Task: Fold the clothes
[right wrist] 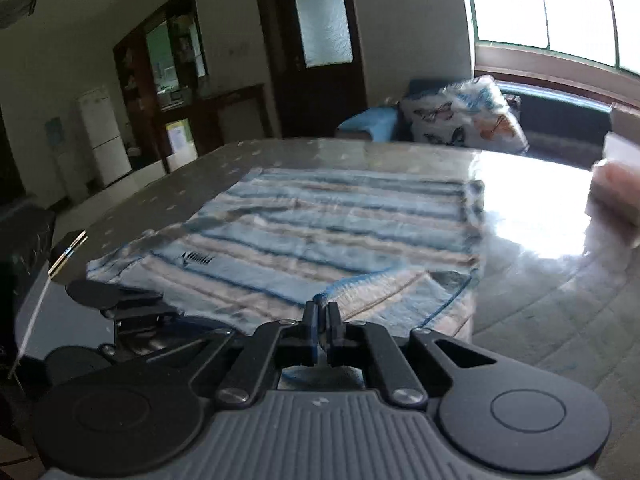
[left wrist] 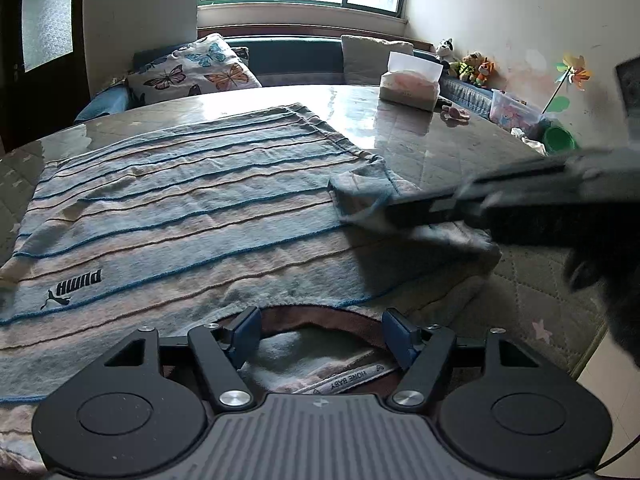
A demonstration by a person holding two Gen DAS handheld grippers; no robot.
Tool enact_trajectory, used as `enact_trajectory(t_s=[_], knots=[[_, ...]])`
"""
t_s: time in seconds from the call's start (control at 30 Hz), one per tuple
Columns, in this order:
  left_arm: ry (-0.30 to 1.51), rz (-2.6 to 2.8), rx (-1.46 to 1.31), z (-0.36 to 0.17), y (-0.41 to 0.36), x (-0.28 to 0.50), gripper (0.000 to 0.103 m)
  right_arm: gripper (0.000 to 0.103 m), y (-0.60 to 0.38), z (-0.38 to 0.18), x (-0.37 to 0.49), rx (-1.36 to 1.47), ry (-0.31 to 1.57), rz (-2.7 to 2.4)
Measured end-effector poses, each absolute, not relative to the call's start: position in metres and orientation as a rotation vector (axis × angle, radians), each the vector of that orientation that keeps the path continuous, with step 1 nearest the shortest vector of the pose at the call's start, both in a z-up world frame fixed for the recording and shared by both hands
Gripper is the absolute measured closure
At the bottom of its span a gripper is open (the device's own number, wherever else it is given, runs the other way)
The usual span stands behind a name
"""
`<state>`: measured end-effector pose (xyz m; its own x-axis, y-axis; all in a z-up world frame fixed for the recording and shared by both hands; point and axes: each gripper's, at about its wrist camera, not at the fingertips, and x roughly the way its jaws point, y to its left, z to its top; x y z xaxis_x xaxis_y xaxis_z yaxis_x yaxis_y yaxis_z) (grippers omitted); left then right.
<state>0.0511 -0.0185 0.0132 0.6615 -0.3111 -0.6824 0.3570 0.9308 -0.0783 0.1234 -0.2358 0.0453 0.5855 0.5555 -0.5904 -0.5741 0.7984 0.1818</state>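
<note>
A blue and pink striped knit top lies flat on the table, its brown collar nearest me. In the left wrist view my left gripper hovers open over the collar, one blue finger on each side. My right gripper reaches in from the right, blurred, shut on the top's sleeve, which is lifted and folded over the body. In the right wrist view the right gripper has its fingers pressed together on the sleeve's edge, with the rest of the top spread beyond.
A tissue box and a small pink toy sit on the glossy table at the far right. A bench with a butterfly cushion and stuffed toys runs under the window. The table edge drops off at right.
</note>
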Motion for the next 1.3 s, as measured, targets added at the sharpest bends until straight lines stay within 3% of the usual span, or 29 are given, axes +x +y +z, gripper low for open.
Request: enact_trajectory(t_s=[0.07, 0.47, 0.63, 0.7, 0.9, 1.3], knots=[[0.76, -0.375, 0.066, 0.014, -0.017, 0.051, 0.033, 0.093, -0.231, 0.036, 0.127, -0.016, 0.71, 0.676], [0.697, -0.384, 0.059, 0.034, -0.024, 0.059, 0.035, 0.093, -0.276, 0.018, 0.138, -0.067, 0.776, 0.507], [0.683, -0.42, 0.08, 0.037, -0.039, 0.069, 0.046, 0.093, -0.283, 0.016, 0.142, -0.071, 0.789, 0.51], [0.683, -0.44, 0.081, 0.036, -0.045, 0.073, 0.057, 0.093, -0.284, 0.018, 0.147, -0.072, 0.778, 0.51], [0.705, -0.494, 0.104, 0.027, -0.059, 0.082, 0.073, 0.093, -0.283, 0.017, 0.166, -0.062, 0.783, 0.513], [0.756, -0.52, 0.103, 0.012, -0.056, 0.088, 0.076, 0.093, -0.265, 0.012, 0.218, -0.078, 0.763, 0.502]])
